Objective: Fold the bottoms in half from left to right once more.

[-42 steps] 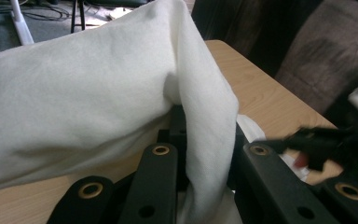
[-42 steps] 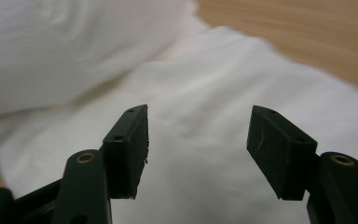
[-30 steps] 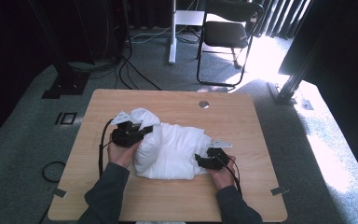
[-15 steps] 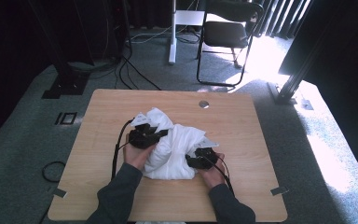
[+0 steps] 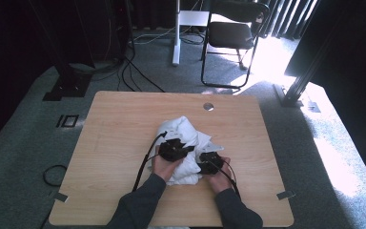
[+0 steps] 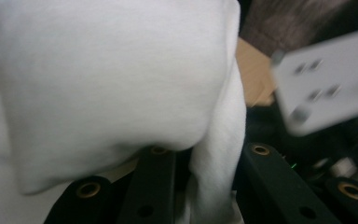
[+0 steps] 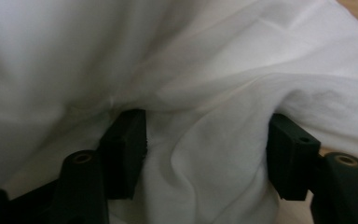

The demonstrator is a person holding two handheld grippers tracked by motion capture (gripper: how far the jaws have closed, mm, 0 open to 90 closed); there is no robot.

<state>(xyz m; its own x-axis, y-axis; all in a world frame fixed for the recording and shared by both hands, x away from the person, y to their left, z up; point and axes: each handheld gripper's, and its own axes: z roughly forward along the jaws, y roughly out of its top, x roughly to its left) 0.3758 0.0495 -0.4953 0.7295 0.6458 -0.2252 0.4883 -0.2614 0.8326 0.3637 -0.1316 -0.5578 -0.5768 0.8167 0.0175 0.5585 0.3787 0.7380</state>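
Note:
A crumpled white cloth lies bunched in the middle of the wooden table. My left gripper rests on the cloth's left part. In the left gripper view its jaws are shut on a hanging fold of the white cloth, with my left gripper half buried under it. My right gripper sits close beside it at the cloth's right front. In the right gripper view my right gripper stands wide, with loose folds of the cloth draped over and between its pads.
The right gripper's grey plate is near in the left gripper view. A round cable hole is in the tabletop behind the cloth. A black chair and floor cables lie beyond the table.
My left hand has moved right and down toward the right hand, dragging the cloth's left side with it. The bundle is now narrower and more heaped. The right hand has barely shifted.

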